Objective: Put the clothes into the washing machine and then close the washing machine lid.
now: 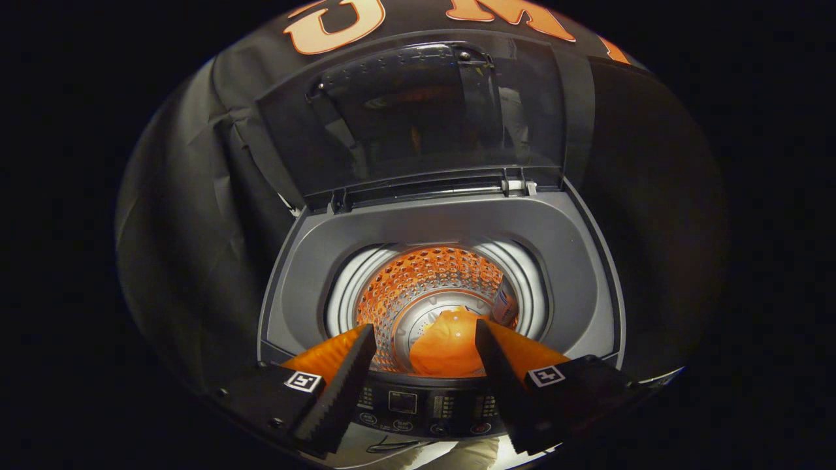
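Clothes (450, 346), a bunched orange bundle, already lie at the bottom of the perforated drum (424, 274) of the washing machine (450, 222), so by my reading step 1 of the 2 is done as far as this view shows. You can see the bundle framed between the 2 fingers and beyond their tips, well down inside the tub and not touching them.

Your gripper (424, 339) hangs over the front of the machine, just above the control panel (424, 408), with its fingers spread wide apart and nothing held between them.

Step 2 is what remains. The lid (418, 117) stands raised and leaning back against the booth's dark cloth, hinged along the rear of the grey top deck (300, 274). To finish, you will likely need to reach past the drum opening to the lid's upper edge and bring it forward and down over the opening. Whether any more garments wait outside the machine I cannot tell from here, so check that before you go for the lid.
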Demonstrator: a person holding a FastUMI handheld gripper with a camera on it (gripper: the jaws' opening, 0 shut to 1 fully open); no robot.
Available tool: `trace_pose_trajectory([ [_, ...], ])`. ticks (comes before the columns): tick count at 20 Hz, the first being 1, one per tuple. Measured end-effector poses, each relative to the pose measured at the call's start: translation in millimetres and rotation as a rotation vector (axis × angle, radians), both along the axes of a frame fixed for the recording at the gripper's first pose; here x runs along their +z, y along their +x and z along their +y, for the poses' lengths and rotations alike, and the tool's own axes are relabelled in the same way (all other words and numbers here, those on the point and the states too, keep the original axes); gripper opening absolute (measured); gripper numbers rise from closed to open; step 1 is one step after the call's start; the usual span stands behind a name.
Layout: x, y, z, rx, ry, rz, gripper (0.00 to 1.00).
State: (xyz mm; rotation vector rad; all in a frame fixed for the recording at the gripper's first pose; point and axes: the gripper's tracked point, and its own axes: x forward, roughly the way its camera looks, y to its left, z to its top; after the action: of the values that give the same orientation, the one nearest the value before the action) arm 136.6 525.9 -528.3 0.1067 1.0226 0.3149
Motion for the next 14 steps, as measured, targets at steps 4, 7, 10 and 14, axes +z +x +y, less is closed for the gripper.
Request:
trace_pose_trajectory([
  [4, 29, 7, -3, 0.007, 0.015, -0.069, 0.99],
  [7, 83, 33, -7, -0.006, 0.049, -0.190, 0.99],
  [10, 154, 60, -8, -0.011, 0.096, -0.344, 0.99],
  [14, 237, 91, -7, -0.018, 0.154, -0.501, 0.98],
])
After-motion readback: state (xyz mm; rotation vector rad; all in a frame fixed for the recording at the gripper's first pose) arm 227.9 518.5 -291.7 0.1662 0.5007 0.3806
